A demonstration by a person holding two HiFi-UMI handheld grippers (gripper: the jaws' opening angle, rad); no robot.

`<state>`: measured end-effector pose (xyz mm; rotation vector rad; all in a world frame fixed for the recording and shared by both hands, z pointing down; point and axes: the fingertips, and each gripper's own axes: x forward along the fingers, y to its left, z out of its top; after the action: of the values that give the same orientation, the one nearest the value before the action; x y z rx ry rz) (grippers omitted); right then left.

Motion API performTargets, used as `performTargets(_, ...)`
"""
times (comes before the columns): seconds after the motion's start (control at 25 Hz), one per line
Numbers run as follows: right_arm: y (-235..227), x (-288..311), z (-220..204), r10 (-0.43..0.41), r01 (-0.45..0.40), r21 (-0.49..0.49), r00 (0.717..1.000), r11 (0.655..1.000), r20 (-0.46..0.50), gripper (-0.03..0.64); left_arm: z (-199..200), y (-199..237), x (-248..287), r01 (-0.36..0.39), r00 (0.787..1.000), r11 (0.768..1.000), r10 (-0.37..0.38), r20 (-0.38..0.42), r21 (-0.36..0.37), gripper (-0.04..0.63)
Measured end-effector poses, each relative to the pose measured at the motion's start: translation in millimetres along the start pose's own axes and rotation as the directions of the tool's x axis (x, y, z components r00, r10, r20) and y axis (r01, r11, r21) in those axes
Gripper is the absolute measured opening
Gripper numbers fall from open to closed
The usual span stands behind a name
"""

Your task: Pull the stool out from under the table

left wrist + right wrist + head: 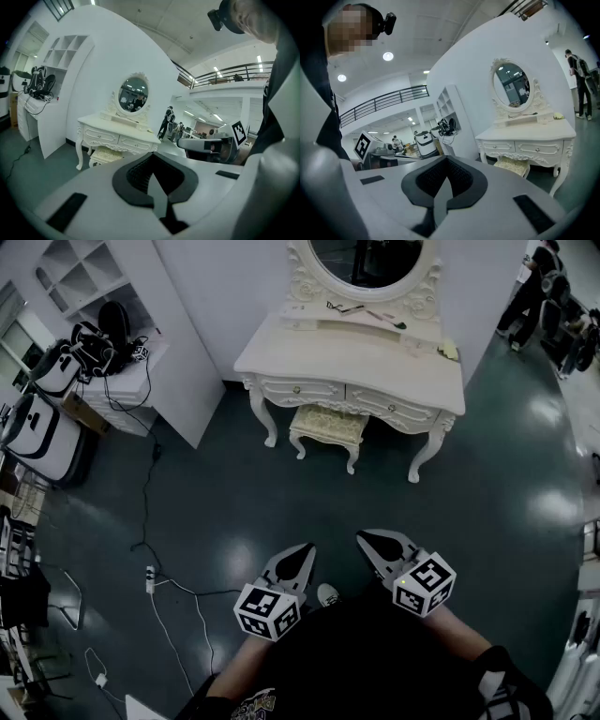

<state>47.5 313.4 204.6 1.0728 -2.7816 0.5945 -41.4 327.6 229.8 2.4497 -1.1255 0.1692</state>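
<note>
Stool [327,425]: tucked under the white bench [356,357], well apart from both tools. Near: left hand-held gripper [302,557] and right hand-held gripper [370,542], jaws closed together, empty, over the dark floor [450,493]. Far: bench with stool between its legs, oval mirror [370,259] behind.

The head view looked steeply down from the person's head onto the floor [450,502], with the left gripper [302,559] and right gripper [370,542] close at the bottom and the table [356,362] well off at the top. Each gripper view sat low on its gripper, facing almost level along the jaws toward that table from well back. All three shared the table, the stool [328,425] and the mirror [370,259]. Each gripper view also caught the other's cube [239,132].
</note>
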Motion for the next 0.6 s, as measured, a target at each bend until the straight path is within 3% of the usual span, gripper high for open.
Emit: performTargets(0.6, -5.2, 1.4, 0.3, 0.005, -0.006, 0.044, 1.0, 0.999, 0.027, 0.026, -2.6, 2.8, 1.7, -0.003, 1.0, 1.0, 0.003, -0.005, 0.001, -0.002)
